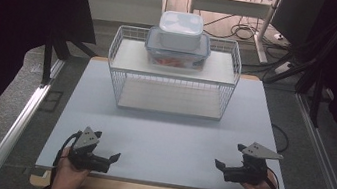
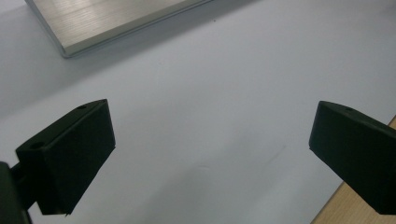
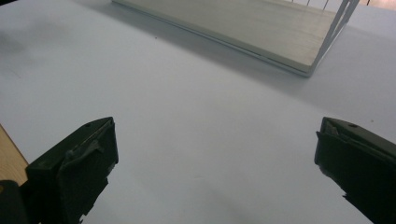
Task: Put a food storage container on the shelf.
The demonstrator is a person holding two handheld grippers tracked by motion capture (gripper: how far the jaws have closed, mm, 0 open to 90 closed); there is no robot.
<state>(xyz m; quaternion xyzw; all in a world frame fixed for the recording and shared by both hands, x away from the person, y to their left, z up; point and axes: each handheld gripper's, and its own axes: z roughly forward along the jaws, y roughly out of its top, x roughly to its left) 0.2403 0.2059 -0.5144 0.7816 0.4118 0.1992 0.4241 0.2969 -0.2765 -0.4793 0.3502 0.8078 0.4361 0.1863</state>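
Left tool (image 1: 114,157) and right tool (image 1: 219,164) rest low near the table (image 1: 165,139) edge, jaws apart, pointing inward.

boxes: 2, stacked, big one (image 1: 177,50) under small one (image 1: 181,29), way out past both sets of jaws | wire rack (image 1: 121,70): 1 | grippers: 2, left (image 1: 105,160), right (image 1: 226,166)

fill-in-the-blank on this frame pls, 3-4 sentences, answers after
1. The small white container sits on top of the larger ____ container.
2. Both containers rest on the ____ shelf of the wire rack.
3. The jaws of the left gripper and the right gripper are ____.
4. Both grippers hover near the table's ____ edge.

Answers: clear; upper; open; near
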